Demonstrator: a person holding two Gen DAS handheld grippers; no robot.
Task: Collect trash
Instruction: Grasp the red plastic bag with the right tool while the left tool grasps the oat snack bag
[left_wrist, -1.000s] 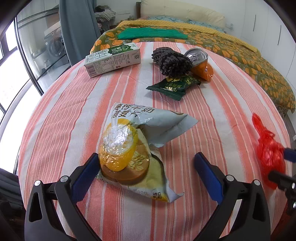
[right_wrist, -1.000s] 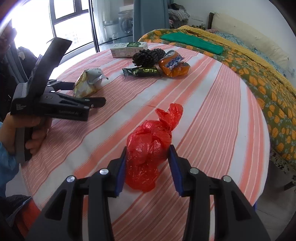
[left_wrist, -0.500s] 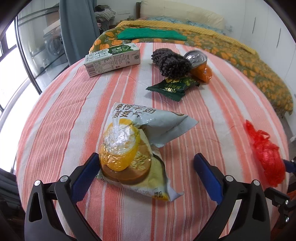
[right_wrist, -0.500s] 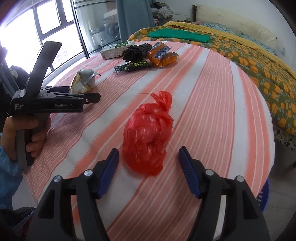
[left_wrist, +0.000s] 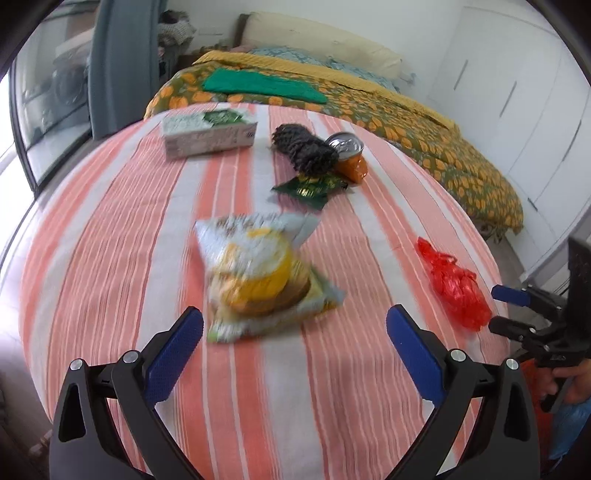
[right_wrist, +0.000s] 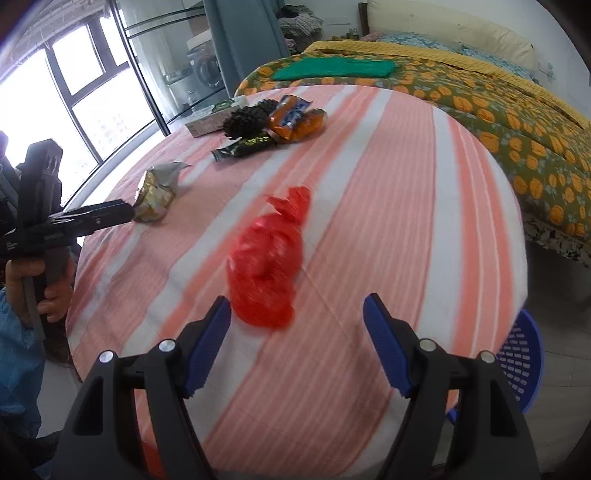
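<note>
The red plastic bag (right_wrist: 267, 266) lies on the striped tablecloth (right_wrist: 388, 192), just in front of the right gripper (right_wrist: 297, 341), a little toward its left finger. It looks knotted at the top and filled with something soft, so I judge it light and easy to crush; the thin film may slip, and the best place to take it is probably across the full middle part, or at the twisted neck. The fingers of the right gripper are spread wide and hold nothing.

The snack bag (left_wrist: 258, 280) lies near the middle of the table, just ahead of the left gripper (left_wrist: 295, 350), whose fingers are also released and empty. This bag seems light and crinkly, with something round inside; pinching its flat edge may be safer than its bulging centre.

Farther away lie a green wrapper (left_wrist: 310, 186), a dark pine cone (left_wrist: 306, 149), an orange can (left_wrist: 349, 157) and a carton (left_wrist: 208, 133), close together except the carton. A blue basket (right_wrist: 517, 363) stands on the floor beside the table, on the right, maybe for the trash.
</note>
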